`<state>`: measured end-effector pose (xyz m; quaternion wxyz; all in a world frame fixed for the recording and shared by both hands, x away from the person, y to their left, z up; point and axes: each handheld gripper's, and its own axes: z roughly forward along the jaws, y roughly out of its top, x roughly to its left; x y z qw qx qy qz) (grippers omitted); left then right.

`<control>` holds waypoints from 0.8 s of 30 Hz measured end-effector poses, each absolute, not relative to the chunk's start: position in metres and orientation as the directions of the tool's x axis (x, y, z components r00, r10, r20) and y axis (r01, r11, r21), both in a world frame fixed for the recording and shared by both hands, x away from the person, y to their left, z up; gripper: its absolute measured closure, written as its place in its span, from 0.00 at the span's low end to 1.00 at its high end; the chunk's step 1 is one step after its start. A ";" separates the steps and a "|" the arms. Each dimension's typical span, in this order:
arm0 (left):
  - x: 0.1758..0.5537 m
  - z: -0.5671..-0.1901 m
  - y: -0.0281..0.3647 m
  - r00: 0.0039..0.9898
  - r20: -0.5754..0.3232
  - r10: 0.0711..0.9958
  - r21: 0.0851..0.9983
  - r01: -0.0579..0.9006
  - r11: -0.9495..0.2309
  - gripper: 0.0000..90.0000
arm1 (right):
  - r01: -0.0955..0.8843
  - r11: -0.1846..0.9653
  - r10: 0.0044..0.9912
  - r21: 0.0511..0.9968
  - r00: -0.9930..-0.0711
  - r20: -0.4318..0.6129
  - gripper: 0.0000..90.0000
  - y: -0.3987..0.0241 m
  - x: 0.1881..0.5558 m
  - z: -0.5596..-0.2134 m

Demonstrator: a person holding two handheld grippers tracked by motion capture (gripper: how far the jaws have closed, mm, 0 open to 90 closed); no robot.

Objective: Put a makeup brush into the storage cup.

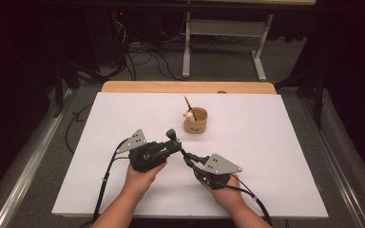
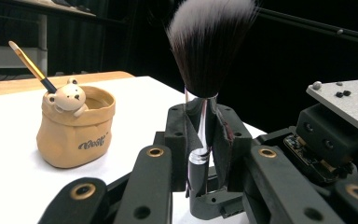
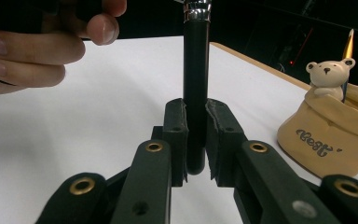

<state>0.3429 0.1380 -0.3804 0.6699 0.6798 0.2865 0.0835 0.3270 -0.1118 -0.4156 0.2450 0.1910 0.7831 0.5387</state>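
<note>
A black make-up brush with a dark, white-tipped head is held above the white mat by both grippers. My left gripper is shut on its shiny ferrule, with the pads pressed on both sides. My right gripper is shut on the black handle lower down. Just beyond stands a tan pouch-shaped holder with a small bear figure on its rim. A thin brush stands tilted inside it.
A white mat covers the table, and a wooden edge shows at the far side. The hand on the left gripper appears in the right gripper view, its fingers at upper left. Cables and a metal frame lie on the floor beyond.
</note>
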 end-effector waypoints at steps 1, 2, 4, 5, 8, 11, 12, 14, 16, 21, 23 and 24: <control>0.343 -0.381 0.138 0.823 -0.272 0.499 0.958 0.280 0.061 0.86 | 0.038 0.351 0.564 0.936 -0.806 -0.179 0.90 -0.112 0.327 -0.415; 0.344 -0.381 0.139 0.822 -0.276 0.498 0.957 0.283 0.065 0.86 | 0.037 0.348 0.565 0.937 -0.805 -0.178 0.90 -0.112 0.327 -0.415; 0.344 -0.382 0.139 0.821 -0.284 0.495 0.955 0.288 0.069 0.86 | 0.050 0.345 0.569 0.937 -0.805 -0.167 0.90 -0.111 0.327 -0.416; 0.344 -0.382 0.139 0.820 -0.285 0.496 0.955 0.290 0.069 0.86 | 0.048 0.342 0.564 0.938 -0.809 -0.165 0.89 -0.111 0.328 -0.416; 0.344 -0.382 0.139 0.819 -0.279 0.502 0.956 0.285 0.066 0.86 | 0.061 0.338 0.572 0.939 -0.806 -0.153 0.82 -0.111 0.328 -0.416; 0.343 -0.382 0.140 0.816 -0.275 0.508 0.957 0.282 0.066 0.86 | 0.072 0.327 0.566 0.942 -0.813 -0.134 0.73 -0.110 0.328 -0.415; 0.343 -0.382 0.140 0.816 -0.274 0.509 0.958 0.281 0.065 0.86 | 0.067 0.326 0.567 0.943 -0.812 -0.138 0.71 -0.110 0.327 -0.414; 0.342 -0.381 0.140 0.815 -0.260 0.517 0.961 0.272 0.054 0.86 | 0.072 0.321 0.567 0.944 -0.813 -0.130 0.68 -0.110 0.326 -0.413; 0.342 -0.381 0.141 0.815 -0.257 0.519 0.961 0.270 0.051 0.86 | 0.071 0.312 0.562 0.947 -0.818 -0.124 0.65 -0.111 0.327 -0.413; 0.341 -0.382 0.139 0.812 -0.246 0.528 0.963 0.264 0.042 0.86 | 0.093 0.296 0.572 0.951 -0.814 -0.099 0.58 -0.111 0.329 -0.412; 0.341 -0.382 0.138 0.814 -0.235 0.532 0.965 0.260 0.028 0.86 | 0.092 0.290 0.573 0.953 -0.814 -0.095 0.57 -0.112 0.328 -0.410; 0.340 -0.382 0.137 0.814 -0.231 0.533 0.966 0.258 0.024 0.86 | 0.093 0.280 0.579 0.955 -0.810 -0.091 0.56 -0.112 0.328 -0.409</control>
